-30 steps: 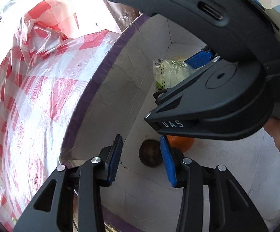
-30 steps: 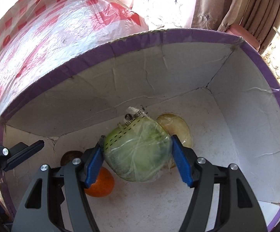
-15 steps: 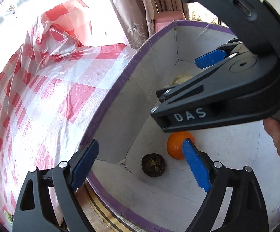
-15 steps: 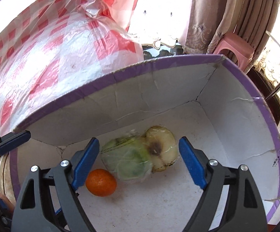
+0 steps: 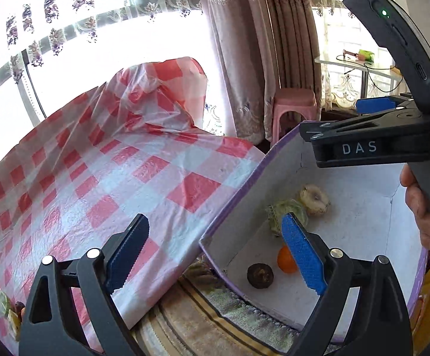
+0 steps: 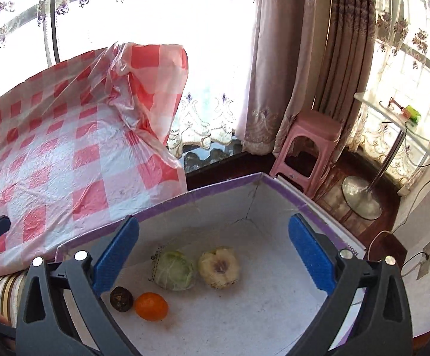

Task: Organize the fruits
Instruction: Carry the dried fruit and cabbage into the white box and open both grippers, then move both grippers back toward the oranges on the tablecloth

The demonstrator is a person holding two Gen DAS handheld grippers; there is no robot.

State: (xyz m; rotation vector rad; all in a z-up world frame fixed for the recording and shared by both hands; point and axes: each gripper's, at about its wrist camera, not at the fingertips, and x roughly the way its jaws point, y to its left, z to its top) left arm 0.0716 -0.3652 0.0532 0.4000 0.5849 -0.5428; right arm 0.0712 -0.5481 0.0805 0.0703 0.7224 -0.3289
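Note:
A white box with a purple rim holds a wrapped green fruit, a pale halved fruit, an orange and a dark brown round fruit. My right gripper is open and empty, raised above the box. My left gripper is open and empty over the box's left rim. The right gripper's body also shows in the left wrist view.
A red and white checked plastic cloth covers the table left of the box. Some small fruits lie on it at lower left. A pink stool, curtains and a glass side table stand behind.
My right gripper let go of the wrapped green fruit in the box and rose, open. My left gripper opened wide and pulled back up and left out of the box.

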